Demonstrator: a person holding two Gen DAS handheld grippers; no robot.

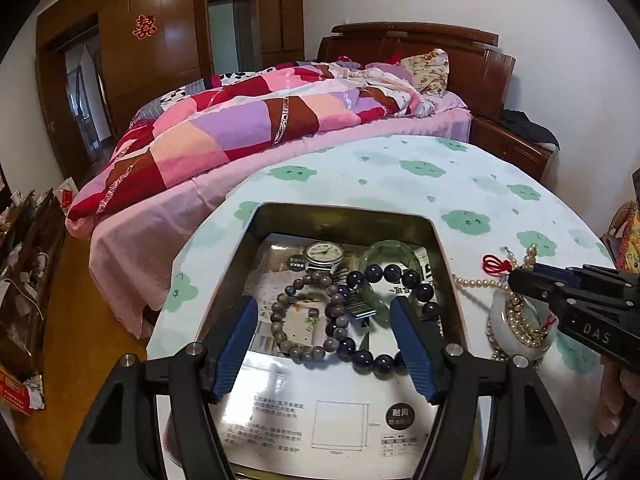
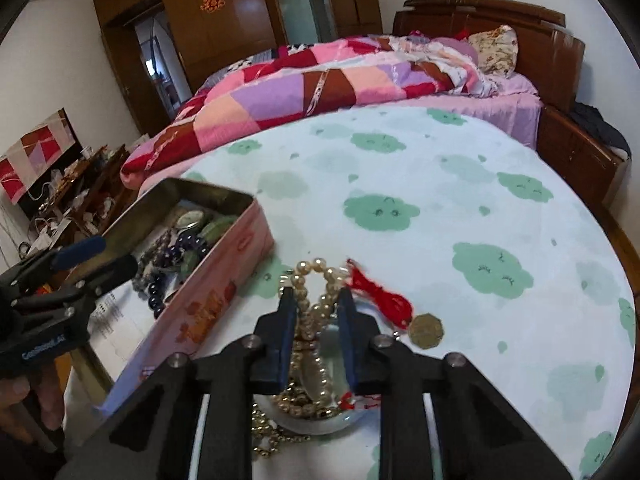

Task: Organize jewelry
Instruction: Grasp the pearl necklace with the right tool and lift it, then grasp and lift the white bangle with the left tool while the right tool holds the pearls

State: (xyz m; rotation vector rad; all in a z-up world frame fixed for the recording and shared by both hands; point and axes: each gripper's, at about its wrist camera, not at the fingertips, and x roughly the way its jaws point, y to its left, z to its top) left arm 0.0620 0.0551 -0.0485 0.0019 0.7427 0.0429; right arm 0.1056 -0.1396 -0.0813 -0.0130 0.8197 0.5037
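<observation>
Bare cloud-printed green-and-white tablecloth lies open from 12 to 3 o'clock of the right gripper. At 10 o'clock, the pink rectangular metal tin walls off passage; a red tassel with brass coin sits at 2 o'clock.
</observation>
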